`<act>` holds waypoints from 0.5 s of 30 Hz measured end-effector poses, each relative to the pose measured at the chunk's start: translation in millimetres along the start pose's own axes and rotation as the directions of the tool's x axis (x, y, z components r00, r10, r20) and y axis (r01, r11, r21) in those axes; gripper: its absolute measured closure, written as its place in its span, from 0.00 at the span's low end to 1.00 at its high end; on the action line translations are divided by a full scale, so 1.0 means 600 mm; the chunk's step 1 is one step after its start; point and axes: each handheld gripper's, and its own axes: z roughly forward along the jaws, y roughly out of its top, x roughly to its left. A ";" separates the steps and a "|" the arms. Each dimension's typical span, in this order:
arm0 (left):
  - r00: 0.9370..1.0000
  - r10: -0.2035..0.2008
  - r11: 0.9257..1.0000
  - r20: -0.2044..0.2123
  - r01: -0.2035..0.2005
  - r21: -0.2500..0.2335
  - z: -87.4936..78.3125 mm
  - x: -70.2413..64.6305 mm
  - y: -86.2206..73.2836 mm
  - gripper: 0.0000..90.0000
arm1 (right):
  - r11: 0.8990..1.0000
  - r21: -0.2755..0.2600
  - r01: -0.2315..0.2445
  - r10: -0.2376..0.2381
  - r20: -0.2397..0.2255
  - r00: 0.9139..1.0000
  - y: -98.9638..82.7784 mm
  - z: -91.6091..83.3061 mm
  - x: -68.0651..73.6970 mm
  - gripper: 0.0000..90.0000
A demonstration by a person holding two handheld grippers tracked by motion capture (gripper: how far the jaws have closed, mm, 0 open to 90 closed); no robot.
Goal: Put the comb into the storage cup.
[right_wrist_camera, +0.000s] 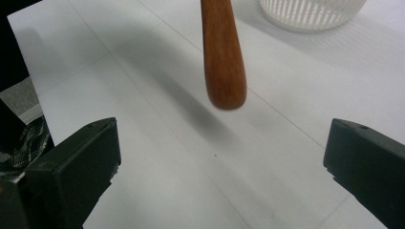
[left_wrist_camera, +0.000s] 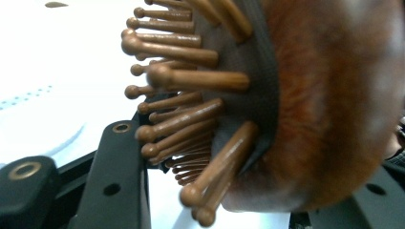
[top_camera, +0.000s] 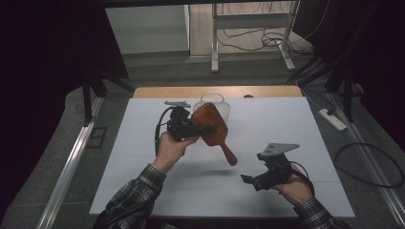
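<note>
A brown wooden hairbrush [top_camera: 213, 125] hangs in the air over the white table sheet [top_camera: 286, 124], its handle slanting down to the right. My left gripper [top_camera: 206, 129] is shut on the brush's head. In the left gripper view the wooden bristles [left_wrist_camera: 186, 81] point left, and the head [left_wrist_camera: 325, 95] sits between the black jaws of the left gripper [left_wrist_camera: 248, 162]. My right gripper [top_camera: 248, 180] is lower and to the right, open and holding nothing. Its view shows the handle's rounded end [right_wrist_camera: 223, 71] hovering beyond the wide-apart jaws of the right gripper [right_wrist_camera: 219, 157].
A white slatted basket [top_camera: 222, 107] stands at the far middle of the table, just behind the brush; its wall [right_wrist_camera: 310, 12] is visible in the right gripper view. A power strip [top_camera: 332, 119] and cables lie on the floor to the right.
</note>
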 end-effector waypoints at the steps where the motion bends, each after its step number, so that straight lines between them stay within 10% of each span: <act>1: 1.000 0.000 1.000 -0.003 0.000 -0.002 -0.001 0.002 0.002 0.57 | 1.000 0.002 0.000 0.000 0.002 1.000 -0.001 -0.002 -0.001 0.00; 15: 1.000 -0.018 0.999 -0.025 0.017 -0.027 -0.017 0.021 0.028 0.57 | 0.998 0.046 -0.044 0.041 0.070 0.997 -0.020 -0.025 -0.020 0.00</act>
